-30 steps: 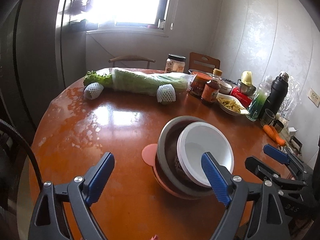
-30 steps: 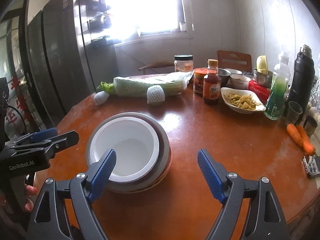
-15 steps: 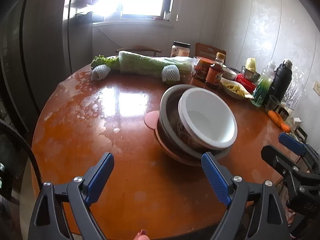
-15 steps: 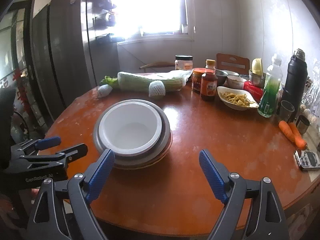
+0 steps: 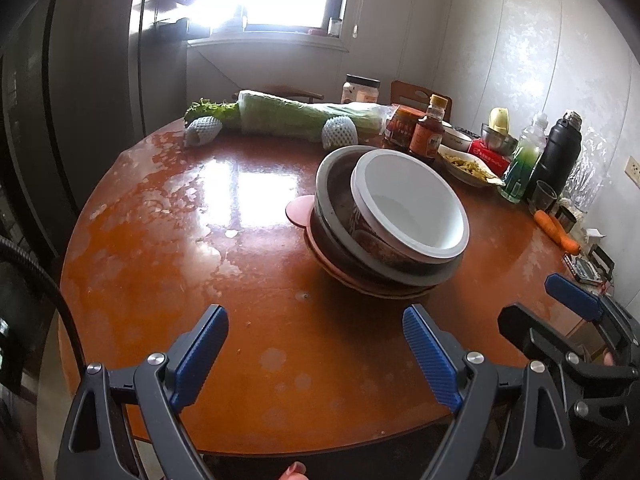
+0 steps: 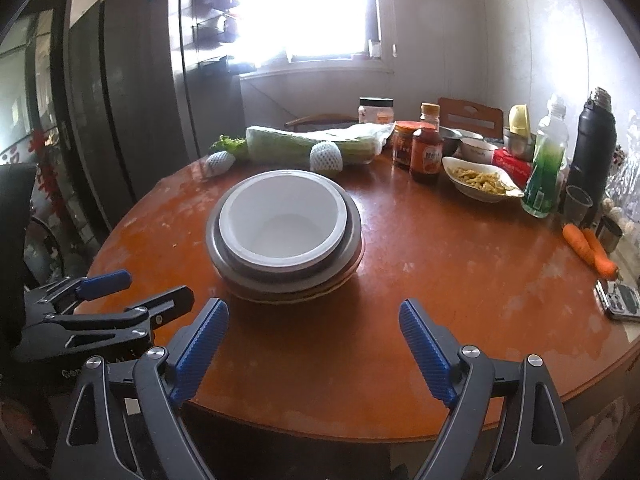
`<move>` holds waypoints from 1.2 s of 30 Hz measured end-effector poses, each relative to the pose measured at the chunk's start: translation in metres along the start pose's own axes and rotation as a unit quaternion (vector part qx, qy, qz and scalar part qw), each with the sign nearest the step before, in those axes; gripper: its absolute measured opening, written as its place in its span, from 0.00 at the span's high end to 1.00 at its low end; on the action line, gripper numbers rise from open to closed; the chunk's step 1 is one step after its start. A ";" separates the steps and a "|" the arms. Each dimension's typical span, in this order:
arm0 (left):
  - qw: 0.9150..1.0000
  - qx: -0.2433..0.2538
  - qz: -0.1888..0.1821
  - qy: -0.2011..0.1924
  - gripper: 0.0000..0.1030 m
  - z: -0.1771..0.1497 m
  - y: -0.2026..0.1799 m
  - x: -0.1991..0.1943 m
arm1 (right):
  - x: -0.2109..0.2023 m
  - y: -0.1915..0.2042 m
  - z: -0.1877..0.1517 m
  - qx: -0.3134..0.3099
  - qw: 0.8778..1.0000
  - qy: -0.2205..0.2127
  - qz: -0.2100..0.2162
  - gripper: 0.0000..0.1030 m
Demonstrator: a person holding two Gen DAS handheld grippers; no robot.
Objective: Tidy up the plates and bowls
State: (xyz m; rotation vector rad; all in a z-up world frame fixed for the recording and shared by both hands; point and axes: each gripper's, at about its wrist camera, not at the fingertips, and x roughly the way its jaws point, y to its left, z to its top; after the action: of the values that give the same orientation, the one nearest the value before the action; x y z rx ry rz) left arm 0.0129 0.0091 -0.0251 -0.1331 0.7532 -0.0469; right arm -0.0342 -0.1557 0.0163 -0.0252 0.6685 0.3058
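Tabletop: stacked bowls (image 6: 282, 226) beyond the right tool (image 6: 313, 344).

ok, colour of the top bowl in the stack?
White bowl, inside and rim; clearest in the right wrist view.

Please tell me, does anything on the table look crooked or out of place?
Yes. In the left wrist view the white bowl sits off-centre in the grey bowl, pushed toward one side, and the stack seems to lean on the pink plate. Nothing looks spilled or broken.

A white bowl (image 6: 282, 220) nests in a grey bowl (image 6: 354, 232) atop a pink plate (image 5: 298, 210), mid-table.
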 end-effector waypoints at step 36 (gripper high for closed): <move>1.000 0.003 0.005 0.012 0.14 -0.008 0.003 0.003 | 0.008 0.000 -0.021 0.017 0.999 0.030 -0.021 0.10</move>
State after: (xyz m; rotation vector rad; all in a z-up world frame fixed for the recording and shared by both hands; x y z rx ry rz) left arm 0.0099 0.0109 -0.0330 -0.1240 0.7779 -0.0412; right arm -0.0414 -0.1562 -0.0052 -0.0167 0.7310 0.2546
